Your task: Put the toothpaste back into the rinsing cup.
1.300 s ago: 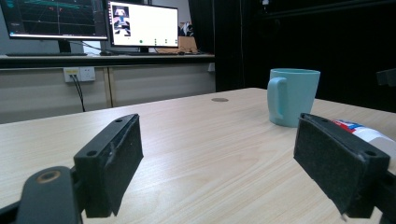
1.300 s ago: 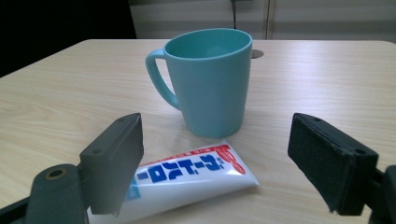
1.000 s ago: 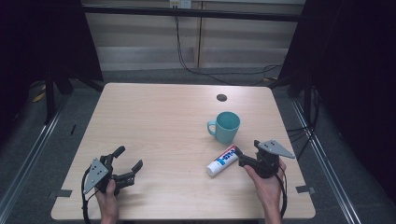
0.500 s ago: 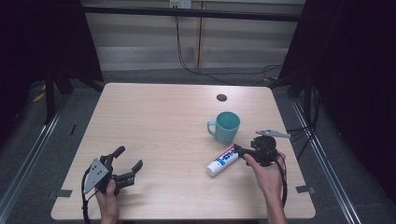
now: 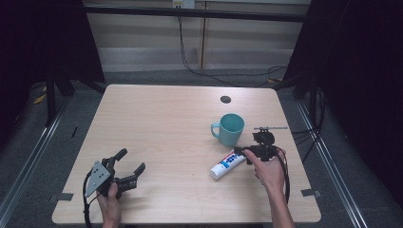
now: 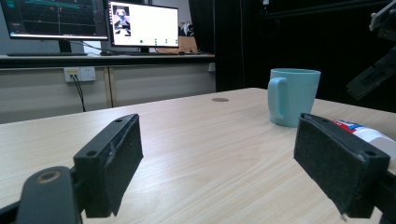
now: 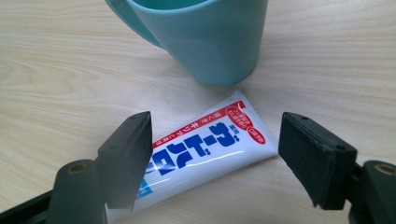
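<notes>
1. Toothpaste tube, white with blue and red print, lying flat on the table at its right-front part, cap end toward the front edge, flat crimped end toward the mug.
2. In the right gripper view, same tube slanting between the two black jaws, crimped end just beside the base of the mug; whether tube and mug touch cannot be told.
3. Teal mug upright just behind the tube, handle turned to the table's left; in the left gripper view, mug with its handle on the left, tube partly hidden behind the right jaw.
4. Right gripper held in a hand over the tube's crimped end, pointing left and down; jaws spread wide on either side of the tube, gripping nothing, pads clear of the tube.
5. Left gripper held in the other hand near the front-left corner, well apart from tube and mug; jaws wide open above bare wood, nothing between them.
6. Small dark round mark on the tabletop behind the mug.
7. Beyond the table in the left gripper view, two lit monitors on a long desk, with a wall socket below.
</notes>
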{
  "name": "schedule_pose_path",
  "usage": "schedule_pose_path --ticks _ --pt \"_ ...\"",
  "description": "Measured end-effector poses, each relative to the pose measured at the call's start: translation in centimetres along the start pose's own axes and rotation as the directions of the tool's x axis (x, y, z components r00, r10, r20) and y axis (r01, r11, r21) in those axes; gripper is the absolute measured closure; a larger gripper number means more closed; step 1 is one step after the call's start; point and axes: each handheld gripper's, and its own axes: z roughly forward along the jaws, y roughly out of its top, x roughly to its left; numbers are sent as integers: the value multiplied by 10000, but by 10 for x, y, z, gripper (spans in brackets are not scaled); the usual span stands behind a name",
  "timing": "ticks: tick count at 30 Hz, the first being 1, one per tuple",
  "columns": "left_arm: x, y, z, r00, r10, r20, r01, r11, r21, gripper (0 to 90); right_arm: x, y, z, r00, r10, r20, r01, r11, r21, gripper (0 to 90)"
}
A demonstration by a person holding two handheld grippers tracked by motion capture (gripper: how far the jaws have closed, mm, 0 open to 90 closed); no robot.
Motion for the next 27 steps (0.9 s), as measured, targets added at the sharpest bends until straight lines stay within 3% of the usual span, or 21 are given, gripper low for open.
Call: schedule_pose_path --ticks 8,16,27 --pt "0 0 0 10000 0 -2 0 10000 -12 154 0 8 9 9987 474 160 -484 9962 720 260" --pt "0 0 0 10000 3 0 -3 10000 2 154 1 12 15 9958 738 544 -788 9923 955 239" --pt "0 0 0 10000 3 2 -3 10000 -2 154 6 17 26 9925 924 806 -1057 9777 1814 217"
